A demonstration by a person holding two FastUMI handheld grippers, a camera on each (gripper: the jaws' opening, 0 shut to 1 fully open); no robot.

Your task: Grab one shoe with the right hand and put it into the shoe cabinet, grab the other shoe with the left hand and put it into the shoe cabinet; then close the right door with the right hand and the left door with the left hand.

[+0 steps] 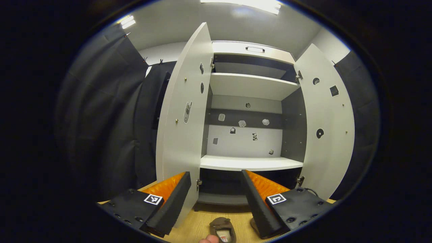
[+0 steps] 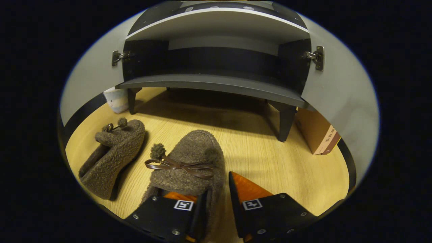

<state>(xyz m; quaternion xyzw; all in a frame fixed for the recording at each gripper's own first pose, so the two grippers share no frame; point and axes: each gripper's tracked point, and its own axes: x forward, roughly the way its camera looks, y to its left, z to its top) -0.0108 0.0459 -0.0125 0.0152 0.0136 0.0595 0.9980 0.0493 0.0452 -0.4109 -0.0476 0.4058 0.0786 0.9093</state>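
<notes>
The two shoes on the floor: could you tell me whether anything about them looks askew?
Slightly: the left shoe is angled away from the right shoe, not parallel. Both are upright and look undamaged.

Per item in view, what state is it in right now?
Left door: open.
Right door: open.
Cabinet shelves: bare, no shoe in yet.
Near shoe: on the floor, right gripper straddling its side wall, one finger inside.
Far shoe: on the floor, untouched.
Left gripper: open, holding nothing, facing the cabinet.
Right gripper: jaws apart, not clearly clamped.
</notes>
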